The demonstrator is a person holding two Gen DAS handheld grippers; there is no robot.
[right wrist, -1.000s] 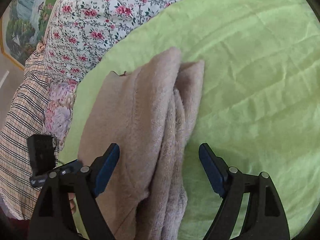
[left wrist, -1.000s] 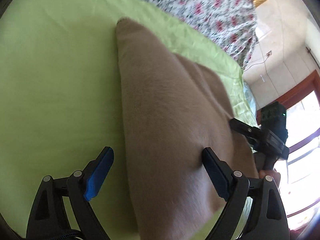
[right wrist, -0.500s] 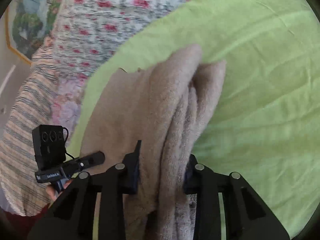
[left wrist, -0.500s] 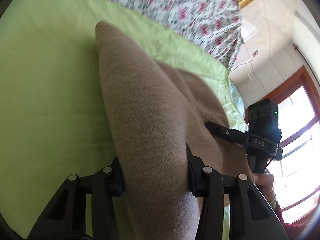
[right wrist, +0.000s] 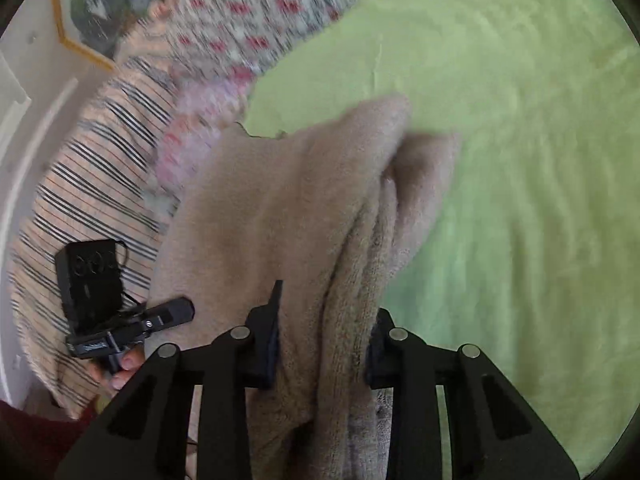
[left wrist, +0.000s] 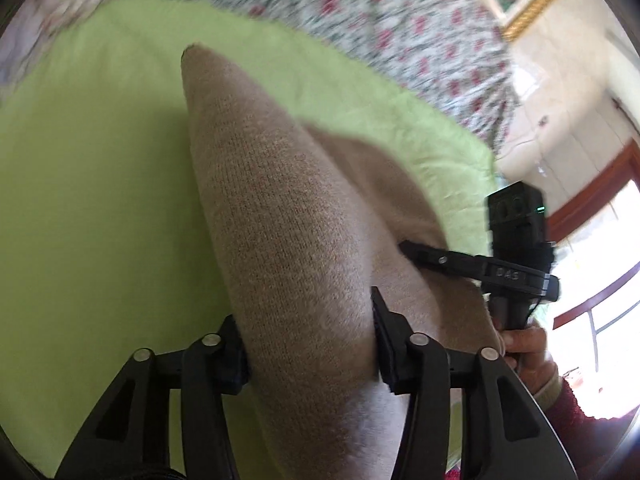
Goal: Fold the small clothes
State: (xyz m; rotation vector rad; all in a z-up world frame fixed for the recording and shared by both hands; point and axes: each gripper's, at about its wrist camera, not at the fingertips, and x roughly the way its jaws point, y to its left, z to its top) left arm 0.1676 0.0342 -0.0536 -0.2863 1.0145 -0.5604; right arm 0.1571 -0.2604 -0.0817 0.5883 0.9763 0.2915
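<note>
nearest the left wrist camera, the left tongs (left wrist: 310, 344) were seen pinched onto a thick fold of the tan knitted garment (left wrist: 280, 216), with cloth bulging between the two black jaws. the garment was stretched away from that grip as a long tapering ridge, its far tip lying on the green sheet (left wrist: 88, 200) of the bed. to the side, the right tongs (left wrist: 404, 246) were seen gripping the same garment at its other edge, held by a hand (left wrist: 524, 344) in a dark red sleeve.

in the right wrist view, the right tongs (right wrist: 320, 344) were seen clamped on several bunched layers of the tan knitted garment (right wrist: 288, 208), the fleecy inner side being shown. the left tongs (right wrist: 188, 310) were seen at the cloth's far edge, whether closed could not be told from there. beyond the garment, the green sheet (right wrist: 520, 160) was spread wide. farthest off, a floral quilt (left wrist: 360, 12), a striped blanket (right wrist: 88, 184) and a gold-framed picture (right wrist: 100, 4) were blurred.
</note>
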